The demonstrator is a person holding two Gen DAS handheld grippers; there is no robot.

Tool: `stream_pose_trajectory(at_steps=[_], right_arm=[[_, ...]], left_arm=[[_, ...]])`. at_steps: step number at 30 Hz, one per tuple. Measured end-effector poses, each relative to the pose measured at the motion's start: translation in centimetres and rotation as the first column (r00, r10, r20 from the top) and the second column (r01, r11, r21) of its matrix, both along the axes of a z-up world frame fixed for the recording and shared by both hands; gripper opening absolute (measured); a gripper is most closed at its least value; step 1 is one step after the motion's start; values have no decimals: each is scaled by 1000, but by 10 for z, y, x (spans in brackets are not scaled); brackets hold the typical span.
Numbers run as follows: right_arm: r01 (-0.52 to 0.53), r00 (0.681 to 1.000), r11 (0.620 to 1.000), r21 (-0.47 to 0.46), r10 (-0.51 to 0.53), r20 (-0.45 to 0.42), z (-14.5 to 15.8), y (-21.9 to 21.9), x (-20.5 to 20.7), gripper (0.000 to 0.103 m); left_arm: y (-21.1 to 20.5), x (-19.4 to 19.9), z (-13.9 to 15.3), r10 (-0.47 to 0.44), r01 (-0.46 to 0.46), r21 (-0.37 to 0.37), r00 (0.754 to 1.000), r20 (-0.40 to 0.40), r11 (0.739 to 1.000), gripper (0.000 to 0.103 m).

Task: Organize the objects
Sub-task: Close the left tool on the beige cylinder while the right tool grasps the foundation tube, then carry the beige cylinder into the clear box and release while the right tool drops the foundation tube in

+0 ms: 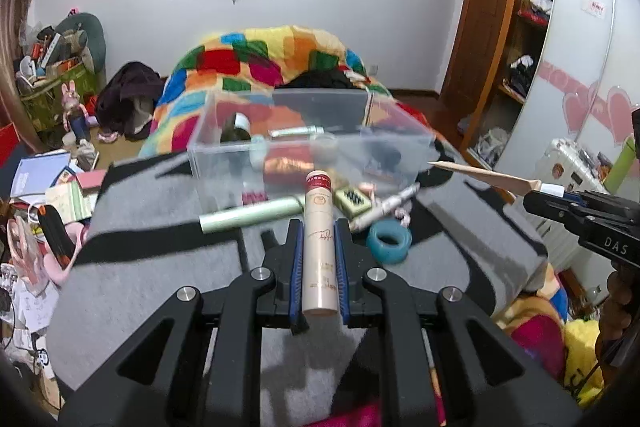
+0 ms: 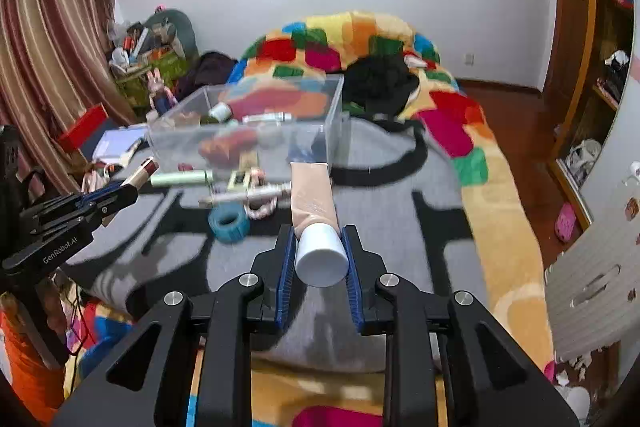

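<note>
My left gripper (image 1: 317, 227) is shut on a cream bottle with a red band (image 1: 317, 239), held above the grey mat and pointing at the clear plastic box (image 1: 400, 151). My right gripper (image 2: 319, 233) is shut on the white cap of a peach tube (image 2: 311, 193); the tube points at the box (image 2: 334, 131). The right gripper also shows in the left wrist view (image 1: 556, 199), the left one in the right wrist view (image 2: 120, 193). The box holds a dark bottle (image 1: 236, 131), a silver tube (image 1: 296, 131) and other items.
On the grey mat (image 1: 140, 267) before the box lie a pale green tube (image 1: 252, 219), a teal tape roll (image 1: 390, 241), a small green compact (image 1: 352, 201) and a white pen-like tube (image 1: 386, 207). A colourful blanket (image 2: 460, 131) covers the bed. Clutter fills the floor at left.
</note>
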State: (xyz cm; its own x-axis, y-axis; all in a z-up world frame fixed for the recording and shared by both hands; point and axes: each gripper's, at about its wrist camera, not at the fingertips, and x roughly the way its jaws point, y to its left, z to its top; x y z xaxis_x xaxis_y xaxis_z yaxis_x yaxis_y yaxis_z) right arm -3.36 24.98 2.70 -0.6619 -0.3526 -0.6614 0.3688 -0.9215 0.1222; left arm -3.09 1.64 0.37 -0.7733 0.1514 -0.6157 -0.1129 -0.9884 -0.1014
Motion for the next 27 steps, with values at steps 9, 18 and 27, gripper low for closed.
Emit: stream_pose_trajectory(at_steps=[9,18,27], right_arm=[[-24,994,999,-28,21,-104,31,-17,-22,21],[-82,994,995,-57,78,-76,29,-47,-65,21],[-116,993,991,-68,115,-23,10,-81,-108,21]], left_arm=[[-11,-18,28,35,-33,33,998,-55,999,14],[-23,-60,36,76,-74,45,996,-41,996,14],[-25,-107,24,86,-87,25,996,25,996,14]])
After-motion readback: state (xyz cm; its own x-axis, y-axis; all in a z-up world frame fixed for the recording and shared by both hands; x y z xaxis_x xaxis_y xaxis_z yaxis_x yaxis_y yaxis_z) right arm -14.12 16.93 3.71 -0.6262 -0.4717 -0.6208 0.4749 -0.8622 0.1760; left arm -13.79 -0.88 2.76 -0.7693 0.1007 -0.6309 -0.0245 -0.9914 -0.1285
